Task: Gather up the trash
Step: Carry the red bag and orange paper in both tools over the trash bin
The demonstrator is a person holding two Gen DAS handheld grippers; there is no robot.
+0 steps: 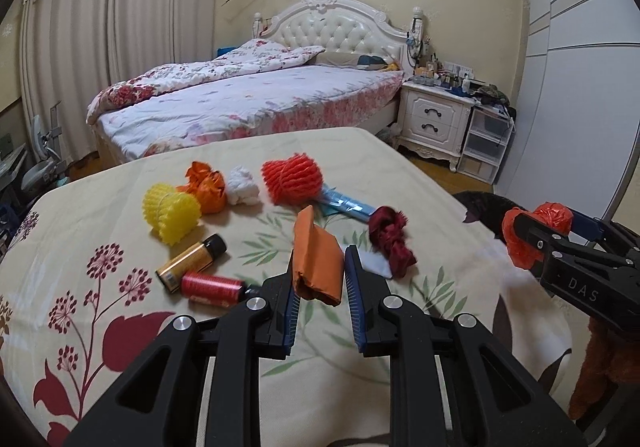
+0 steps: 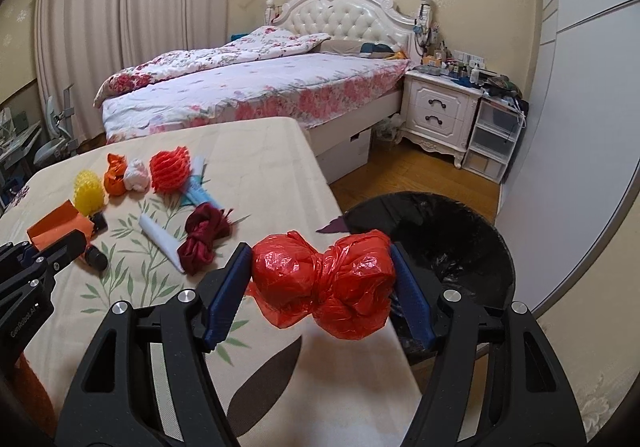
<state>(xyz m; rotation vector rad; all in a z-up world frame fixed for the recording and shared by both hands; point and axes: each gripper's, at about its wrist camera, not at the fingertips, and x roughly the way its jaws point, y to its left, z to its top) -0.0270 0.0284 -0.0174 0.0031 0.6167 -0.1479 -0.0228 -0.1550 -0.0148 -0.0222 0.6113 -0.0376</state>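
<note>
Bedroom, bench [image 1: 400, 347] under a floral cloth | left gripper [image 1: 320, 279] clamped on orange packet [image 1: 316, 263], lifted off the cloth | right gripper [image 2: 322, 287] squeezing red plastic bag [image 2: 324, 283] by black bin [image 2: 460, 239] | more trash on cloth: yellow net [image 1: 172, 213], bottles [image 1: 192, 259]

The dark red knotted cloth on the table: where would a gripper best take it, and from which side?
Grip the dark red knotted cloth across its narrow knotted waist, coming from above with fingers either side. The bunched ends bulge wider, and the white paper lies close on its left.

Left gripper [image 1: 320, 279] clamped (right gripper [image 2: 322, 287] too), both raised.
</note>
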